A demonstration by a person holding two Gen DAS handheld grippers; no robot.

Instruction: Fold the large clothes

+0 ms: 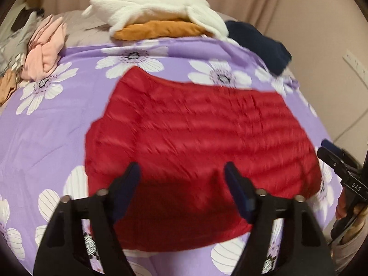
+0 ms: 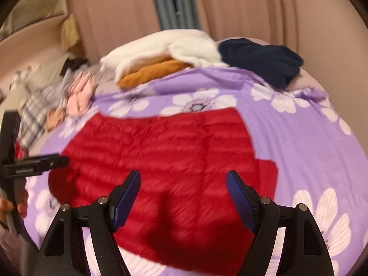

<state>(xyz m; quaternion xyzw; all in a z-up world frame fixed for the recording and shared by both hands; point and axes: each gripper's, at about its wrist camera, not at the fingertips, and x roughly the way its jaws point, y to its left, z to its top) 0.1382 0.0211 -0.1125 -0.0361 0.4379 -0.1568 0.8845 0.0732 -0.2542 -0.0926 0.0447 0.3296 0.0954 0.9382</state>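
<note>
- So the red quilted jacket (image 1: 195, 142) lies folded flat on the purple flowered bedsheet (image 1: 46, 133).
- Left gripper (image 1: 182, 172) hangs over its near edge, jaws spread, nothing pinched.
- Right gripper (image 2: 184, 181): same deal, spread and empty.
- White fleece (image 1: 147, 7) sits on an orange garment (image 1: 161, 30) behind.

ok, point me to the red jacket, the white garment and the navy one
red jacket (image 1: 195, 142): left wrist view, middle of quilted panel.
white garment (image 1: 147, 8): left wrist view, top of the pile.
navy garment (image 2: 264, 57): right wrist view, centre of the bundle.
</note>
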